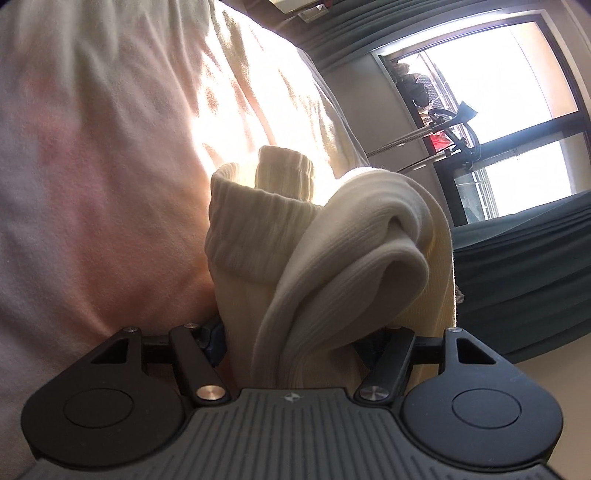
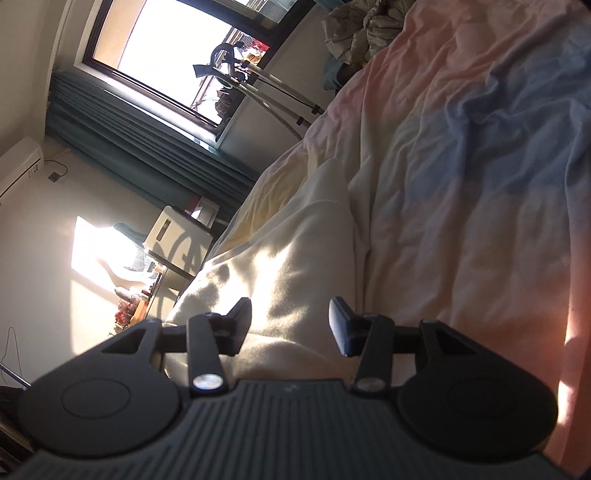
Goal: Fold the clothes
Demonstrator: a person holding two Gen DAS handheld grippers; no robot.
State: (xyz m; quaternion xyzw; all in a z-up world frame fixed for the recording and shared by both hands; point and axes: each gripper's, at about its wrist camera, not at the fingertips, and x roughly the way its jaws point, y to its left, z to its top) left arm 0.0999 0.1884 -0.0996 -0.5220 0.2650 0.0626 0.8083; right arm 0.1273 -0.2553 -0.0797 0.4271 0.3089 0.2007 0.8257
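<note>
A thick cream garment (image 1: 332, 258) with ribbed cuffs is bunched up between the fingers of my left gripper (image 1: 291, 339). It fills the whole gap and spills over the right finger. Only a sliver of the left blue pad (image 1: 212, 338) shows, so I cannot tell whether the pads press on the cloth. In the right wrist view the same cream garment (image 2: 303, 240) lies flat on the pastel bed cover (image 2: 461, 184), partly in sunlight. My right gripper (image 2: 290, 325) hovers low over its near end, jaws apart, both pads clear of the cloth.
The bed cover (image 1: 92, 166) fills the left of the left wrist view. A heap of crumpled clothes (image 2: 362, 26) lies at the far end of the bed. A window (image 2: 166, 44), dark green curtains (image 2: 129, 140), a pole stand (image 2: 277, 88) and a white cabinet (image 2: 173, 229) stand beyond the bed's edge.
</note>
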